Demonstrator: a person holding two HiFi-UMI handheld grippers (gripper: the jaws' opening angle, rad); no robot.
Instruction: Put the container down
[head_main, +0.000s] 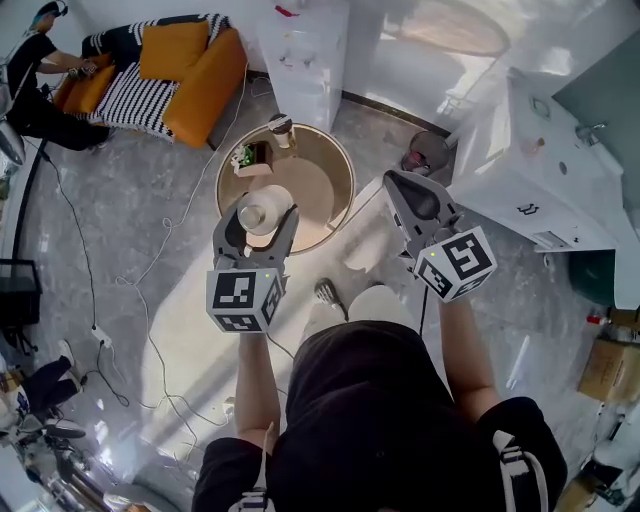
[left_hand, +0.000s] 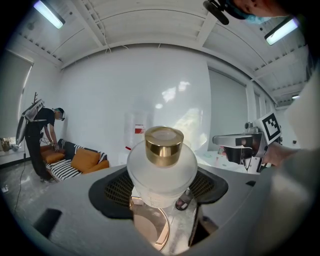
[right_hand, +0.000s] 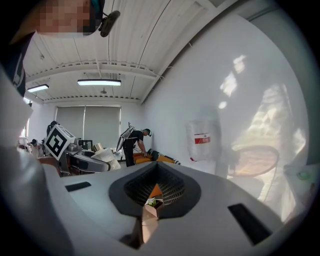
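Note:
A white frosted container with a gold cap hangs above the near edge of a round beige table. My left gripper is shut on it, its jaws pressing the container's body from both sides. My right gripper is off to the right of the table, shut and holding nothing. In the right gripper view only a thin slit shows between the jaws of the right gripper. The left gripper view also shows my right gripper out to the side.
On the table's far side stand a small box with a green plant and a small bottle. An orange sofa, a white drawer unit, a white counter and a bin surround it. Cables run across the floor. A person bends at the sofa.

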